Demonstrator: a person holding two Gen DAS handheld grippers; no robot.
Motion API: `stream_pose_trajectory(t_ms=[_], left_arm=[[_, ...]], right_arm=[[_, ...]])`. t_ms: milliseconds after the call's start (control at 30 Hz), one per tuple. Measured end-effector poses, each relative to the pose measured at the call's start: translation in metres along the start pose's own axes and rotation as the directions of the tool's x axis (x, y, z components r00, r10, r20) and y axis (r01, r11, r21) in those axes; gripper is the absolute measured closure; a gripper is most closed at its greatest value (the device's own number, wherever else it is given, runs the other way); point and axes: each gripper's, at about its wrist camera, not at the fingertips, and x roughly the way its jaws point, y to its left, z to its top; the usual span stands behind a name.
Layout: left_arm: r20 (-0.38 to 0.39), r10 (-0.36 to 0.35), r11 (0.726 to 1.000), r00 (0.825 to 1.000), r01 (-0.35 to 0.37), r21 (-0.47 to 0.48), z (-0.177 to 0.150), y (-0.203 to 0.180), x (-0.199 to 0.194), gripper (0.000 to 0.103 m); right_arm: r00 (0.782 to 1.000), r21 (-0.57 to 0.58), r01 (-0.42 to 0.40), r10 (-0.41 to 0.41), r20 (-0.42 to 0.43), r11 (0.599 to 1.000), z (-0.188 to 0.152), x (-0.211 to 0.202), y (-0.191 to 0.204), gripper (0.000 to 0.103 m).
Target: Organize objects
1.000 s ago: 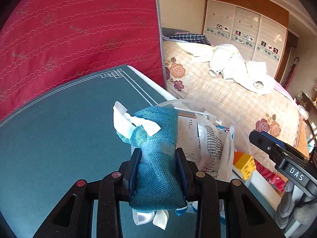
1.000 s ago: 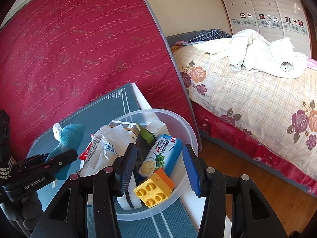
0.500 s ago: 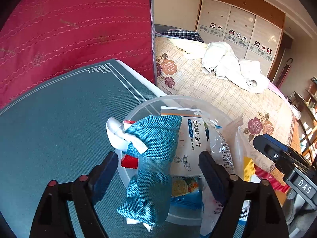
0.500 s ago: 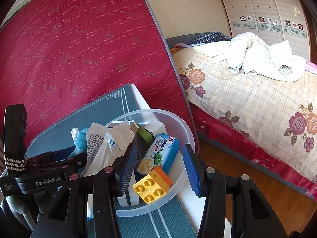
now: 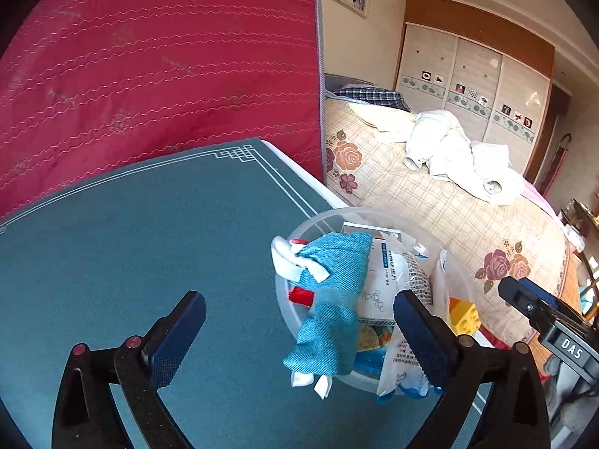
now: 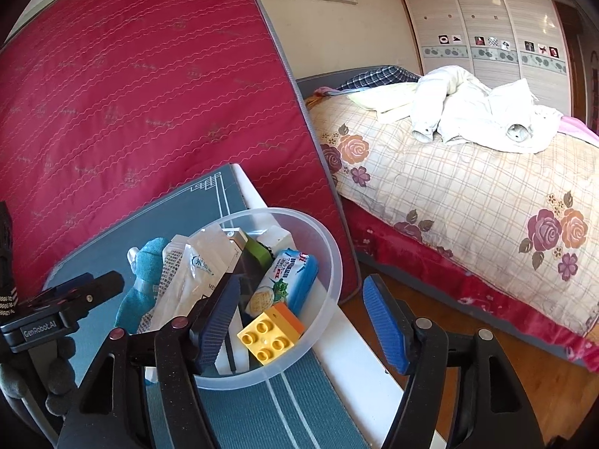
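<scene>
Bedroom setting: a teal mat with a white key-pattern border [image 5: 149, 232] covers a table set against an upright red quilted mattress [image 5: 157, 60]; a bed with a floral checked cover [image 5: 430, 202] and a sliding-door wardrobe [image 5: 471, 86] lie beyond, to the right.

Left wrist view. The left gripper [image 5: 299, 321] has just been opening and its jaws now stand wide apart, gripping nothing. Between them, but touching neither pad, a teal fabric pouch with white ribbon ends [image 5: 329, 299] lies draped over the near-left rim of a translucent plastic bowl [image 5: 430, 232], its lower end hanging outside over the mat. Inside the bowl are a white medicine box [image 5: 378, 280], clear printed sachets [image 5: 415, 280] and a yellow toy brick [image 5: 464, 318]. At the far right edge, part of the right gripper's body is visible.

Right wrist view. The right gripper [image 6: 299, 318] has also just been opening; its blue-padded jaws are partly spread and hold nothing. The left finger [image 6: 219, 318] sits inside the bowl [image 6: 329, 258]; the right finger is outside, over the table's white edge [image 6: 352, 348]. The bowl, at the table's right edge, contains the yellow-and-orange brick [image 6: 269, 333], a blue biscuit packet [image 6: 288, 280], a green-topped item [image 6: 258, 250], sachets [image 6: 194, 273] and the pouch [image 6: 142, 280] at its left side. The left gripper's body [image 6: 63, 310], held by a gloved hand [image 6: 33, 385], enters at lower left.
</scene>
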Motion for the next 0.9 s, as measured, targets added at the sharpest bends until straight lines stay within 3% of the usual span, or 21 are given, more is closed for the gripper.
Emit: stream_pose_trajectory(t_ms=[200, 433, 700, 900], left_arm=[[0.051, 0.208, 0.977, 0.977, -0.21, 0.041, -0.02, 0.0, -0.028, 0.001], [0.071, 0.234, 0.972, 0.97, -0.235, 0.006, -0.034, -0.001, -0.051, 0.001], [0.048, 0.259, 0.964, 0.965, -0.261, 0.057, -0.047, -0.017, -0.069, 0.001], [0.039, 0.279, 0.958, 0.959, -0.281, 0.059, -0.05, -0.016, -0.07, 0.001]], right_arm=[[1.0, -0.047, -0.004, 0.003, -0.031, 0.999, -0.004, -0.019, 0.015, 0.01], [0.999, -0.17, 0.021, -0.028, -0.036, 0.985, -0.017, -0.059, 0.053, 0.002], [0.993, -0.427, 0.05, -0.092, -0.078, 0.903, -0.048, -0.071, 0.11, 0.0], [0.991, -0.394, 0.071, -0.11, -0.078, 0.916, -0.045, -0.071, 0.102, 0.0]])
